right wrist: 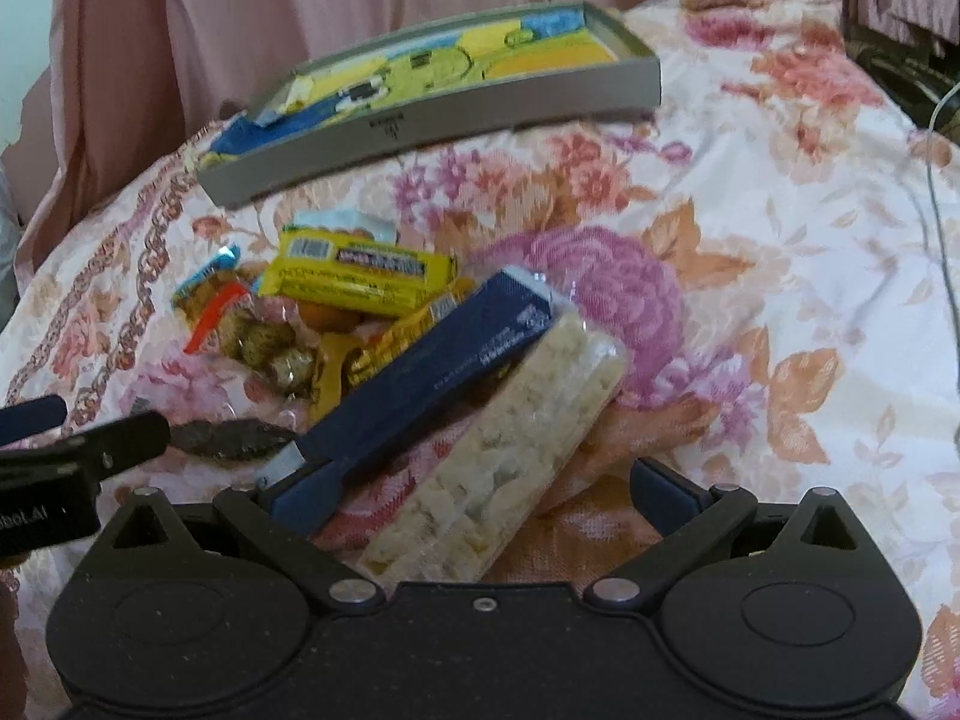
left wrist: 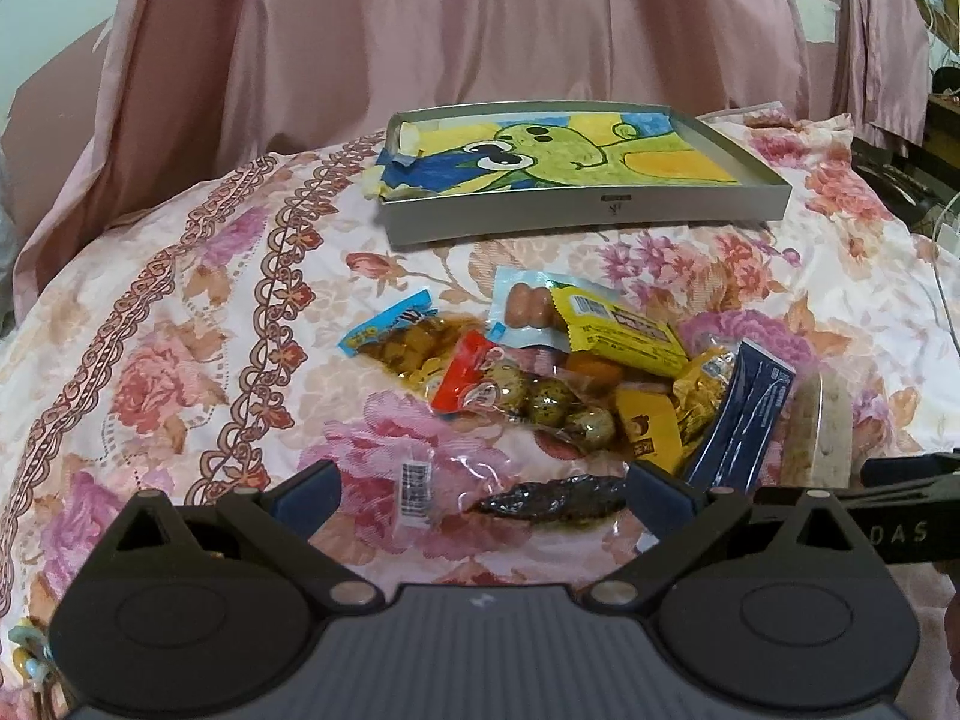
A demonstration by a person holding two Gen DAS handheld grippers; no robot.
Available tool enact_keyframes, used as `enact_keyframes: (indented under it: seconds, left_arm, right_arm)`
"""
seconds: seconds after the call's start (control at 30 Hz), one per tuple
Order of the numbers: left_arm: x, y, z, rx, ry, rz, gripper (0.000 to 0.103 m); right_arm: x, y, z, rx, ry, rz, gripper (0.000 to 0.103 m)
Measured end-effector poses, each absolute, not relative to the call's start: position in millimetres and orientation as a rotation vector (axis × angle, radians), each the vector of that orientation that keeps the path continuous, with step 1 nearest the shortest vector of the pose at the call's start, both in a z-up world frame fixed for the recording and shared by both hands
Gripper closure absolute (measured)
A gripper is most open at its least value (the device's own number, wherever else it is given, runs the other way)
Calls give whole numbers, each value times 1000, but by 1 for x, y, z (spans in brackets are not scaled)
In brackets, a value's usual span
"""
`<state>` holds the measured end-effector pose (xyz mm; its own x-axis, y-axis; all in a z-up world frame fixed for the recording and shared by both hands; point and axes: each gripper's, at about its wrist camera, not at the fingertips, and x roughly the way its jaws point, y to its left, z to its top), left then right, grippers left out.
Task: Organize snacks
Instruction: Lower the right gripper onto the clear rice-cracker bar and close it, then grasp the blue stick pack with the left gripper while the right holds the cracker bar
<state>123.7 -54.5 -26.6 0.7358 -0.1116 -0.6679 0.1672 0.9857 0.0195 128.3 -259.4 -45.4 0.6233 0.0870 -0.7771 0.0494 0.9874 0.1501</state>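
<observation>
A pile of wrapped snacks lies on a floral bedspread: a yellow bar (left wrist: 624, 327), a sausage pack (left wrist: 528, 306), a quail egg pack (left wrist: 540, 399), a navy packet (left wrist: 741, 420) and a pale rice bar (left wrist: 822, 438). A clear pack with a dark dried piece (left wrist: 552, 501) lies between the fingers of my open left gripper (left wrist: 483, 495). In the right wrist view my right gripper (right wrist: 480, 495) is open around the near end of the rice bar (right wrist: 510, 450), beside the navy packet (right wrist: 420, 378). A grey shallow box (left wrist: 588, 207) with a cartoon lining sits behind the pile.
The grey box (right wrist: 432, 114) lies tilted at the back in the right wrist view. Pink curtains (left wrist: 480, 30) hang behind the bed. The left gripper's finger (right wrist: 120, 438) shows at the left edge. A cable (right wrist: 942, 228) runs along the right side.
</observation>
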Motion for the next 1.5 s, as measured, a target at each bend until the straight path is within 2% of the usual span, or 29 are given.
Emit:
enact_keyframes:
  seconds: [0.2,0.27,0.43,0.5,0.6,0.93,1.2,1.3,1.5]
  left_arm:
    - [127,-61,-27,88,734,-168,0]
    - [128,-63,-26,88,736,-176,0]
    - [128,-74,-26,105,739,-205,0]
    - [127,-79,-26,121,734,-215,0]
    - [127,-87,-27,136,736,-229,0]
    - [122,-111,-30,203,721,-320,0]
    - [119,-137,-37,287,703,-419,1]
    - [123,-143,-40,296,708,-439,5]
    - [134,-147,-41,255,737,-469,22]
  right_arm:
    - [129,-263,-54,181,961,13,15]
    - [127,-268,-52,194,962,2,24]
    - [119,-293,-49,259,972,-47,55]
    - [116,-302,-48,287,973,-62,62]
    - [116,-309,-46,291,976,-56,65]
    - [120,-311,-41,178,952,-34,67]
    - [125,-330,-42,200,956,-44,67]
    - [124,-329,-43,193,956,-41,67]
    - [124,-326,-44,184,955,-29,67]
